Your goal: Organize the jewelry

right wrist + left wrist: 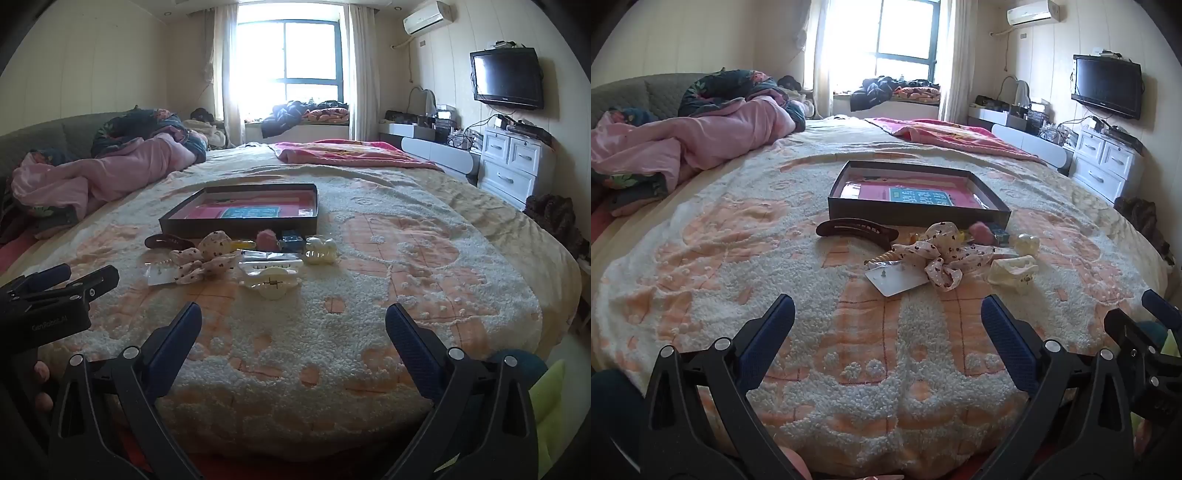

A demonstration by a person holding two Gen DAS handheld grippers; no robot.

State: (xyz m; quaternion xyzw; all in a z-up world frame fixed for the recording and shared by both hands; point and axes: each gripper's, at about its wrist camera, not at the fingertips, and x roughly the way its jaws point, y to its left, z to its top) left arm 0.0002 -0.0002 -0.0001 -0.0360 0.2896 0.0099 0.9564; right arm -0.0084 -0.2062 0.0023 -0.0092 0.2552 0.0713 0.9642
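Observation:
A shallow dark box [916, 212] [236, 223] with a pink card inside sits on the bed. In front of it lie hair accessories: a brown hair clip [857, 229] [168, 242], a dotted fabric bow [945, 258] [207, 260], a white card with earrings [897, 278] [160, 275], a cream claw clip [1014, 271] [271, 282], a pink pom-pom [980, 230] [264, 238] and a pearly clip [321, 251]. My left gripper [888, 314] is open above the bedspread, short of the pile. My right gripper [293, 321] is open too, near the cream clip.
A pink quilt [701, 136] is heaped at the left of the bed, a pink blanket [953, 136] lies at the far side. White drawers [513, 166] and a wall television [506, 77] stand at the right. A person's fingers [42, 373] show at the left gripper's handle.

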